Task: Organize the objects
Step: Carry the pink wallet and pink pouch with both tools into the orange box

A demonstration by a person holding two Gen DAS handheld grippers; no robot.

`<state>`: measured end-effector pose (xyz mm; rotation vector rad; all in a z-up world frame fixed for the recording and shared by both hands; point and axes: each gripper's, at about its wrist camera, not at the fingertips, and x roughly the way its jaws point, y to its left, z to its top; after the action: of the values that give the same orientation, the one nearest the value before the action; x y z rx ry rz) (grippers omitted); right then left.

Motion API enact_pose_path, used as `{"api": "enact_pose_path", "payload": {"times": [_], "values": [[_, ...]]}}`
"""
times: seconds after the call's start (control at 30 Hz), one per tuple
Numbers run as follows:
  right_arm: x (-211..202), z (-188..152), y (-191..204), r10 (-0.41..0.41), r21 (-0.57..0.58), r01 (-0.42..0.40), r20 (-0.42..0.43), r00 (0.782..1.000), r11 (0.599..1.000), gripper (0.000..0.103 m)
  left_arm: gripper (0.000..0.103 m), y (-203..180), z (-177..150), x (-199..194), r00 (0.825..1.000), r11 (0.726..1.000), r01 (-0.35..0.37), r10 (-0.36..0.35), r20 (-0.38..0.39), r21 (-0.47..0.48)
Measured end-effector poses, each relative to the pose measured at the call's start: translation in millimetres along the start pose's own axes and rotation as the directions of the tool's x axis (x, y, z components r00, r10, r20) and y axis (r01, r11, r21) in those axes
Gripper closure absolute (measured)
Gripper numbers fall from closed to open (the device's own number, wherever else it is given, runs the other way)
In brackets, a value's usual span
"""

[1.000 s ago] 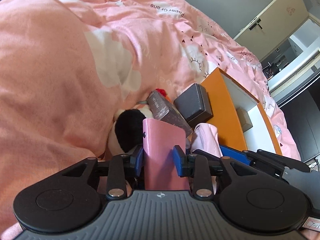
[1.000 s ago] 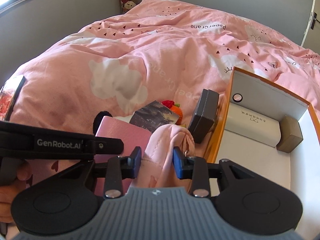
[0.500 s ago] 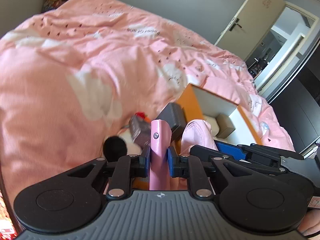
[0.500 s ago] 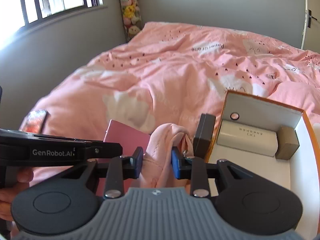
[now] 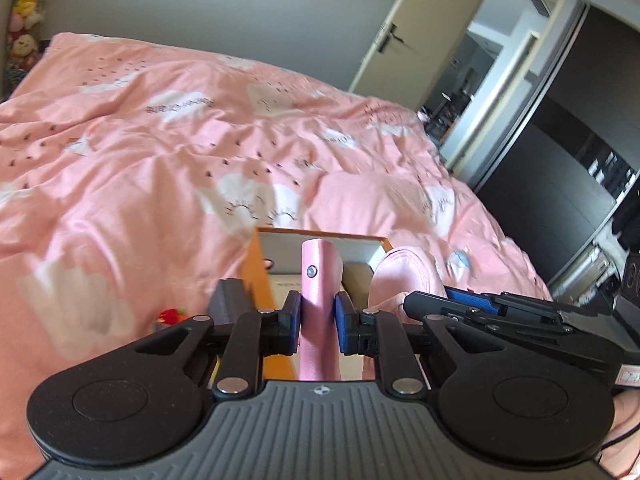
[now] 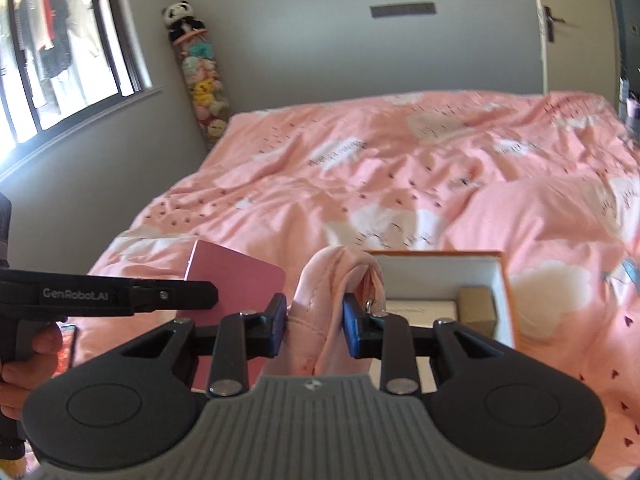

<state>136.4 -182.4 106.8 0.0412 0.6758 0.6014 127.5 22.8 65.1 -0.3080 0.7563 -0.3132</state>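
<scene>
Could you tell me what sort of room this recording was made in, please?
Most likely a home bedroom: a bed under a pink cloud-print duvet fills the view, a hanging column of plush toys stands in the corner by the window, and a door stands open.

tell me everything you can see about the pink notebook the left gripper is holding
The pink notebook is slim, with a smooth, matte cover that looks like faux leather, rounded corners and a small metal snap on the edge facing the left wrist camera. It is closed, held upright and edge-on, clamped between the blue pads of the left gripper, lifted clear of the pink duvet. From the right wrist view its broad, plain cover shows. Behind it lies the open orange box.
</scene>
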Motion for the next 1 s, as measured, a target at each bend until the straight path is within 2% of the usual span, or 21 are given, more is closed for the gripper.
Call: {"api": "enact_pose_path", "payload": {"times": [0.13,0.27,0.47,0.67,0.9,1.0], "values": [[22.7,-4.3,-47.8,-0.026,0.056,0.032,-0.109,0.994,0.998,0.071,0.083,-19.8,3.8,49.4,0.995,0.999,0.006,-0.002,-0.095,0.042],[55.7,-11.7,-86.7,-0.061,0.079,0.081,-0.219,0.974,0.994,0.071,0.083,-27.5,2.0,102.8,0.978,0.999,0.0,0.008,-0.206,0.042],[94.2,-11.7,-102.9,-0.035,0.052,0.054,-0.313,0.949,0.997,0.072,0.084,-26.5,-2.2,160.4,0.95,0.998,-0.054,0.063,-0.304,0.04],[122.1,-6.2,-106.5,-0.06,-0.023,0.055,-0.365,0.929,0.998,0.071,0.084,-21.2,0.0,185.9,0.936,0.996,-0.093,0.092,-0.339,0.014],[135.5,-2.1,-113.4,-0.095,-0.057,0.078,-0.405,0.909,0.995,0.069,0.084,-23.5,6.1,201.5,0.937,0.995,-0.102,0.103,-0.333,0.02],[138.3,-0.1,-107.3,-0.137,-0.125,0.092,-0.425,0.895,0.988,0.066,0.084,-26.5,7.8,204.8,0.933,0.996,-0.09,0.089,-0.348,0.014]]}}
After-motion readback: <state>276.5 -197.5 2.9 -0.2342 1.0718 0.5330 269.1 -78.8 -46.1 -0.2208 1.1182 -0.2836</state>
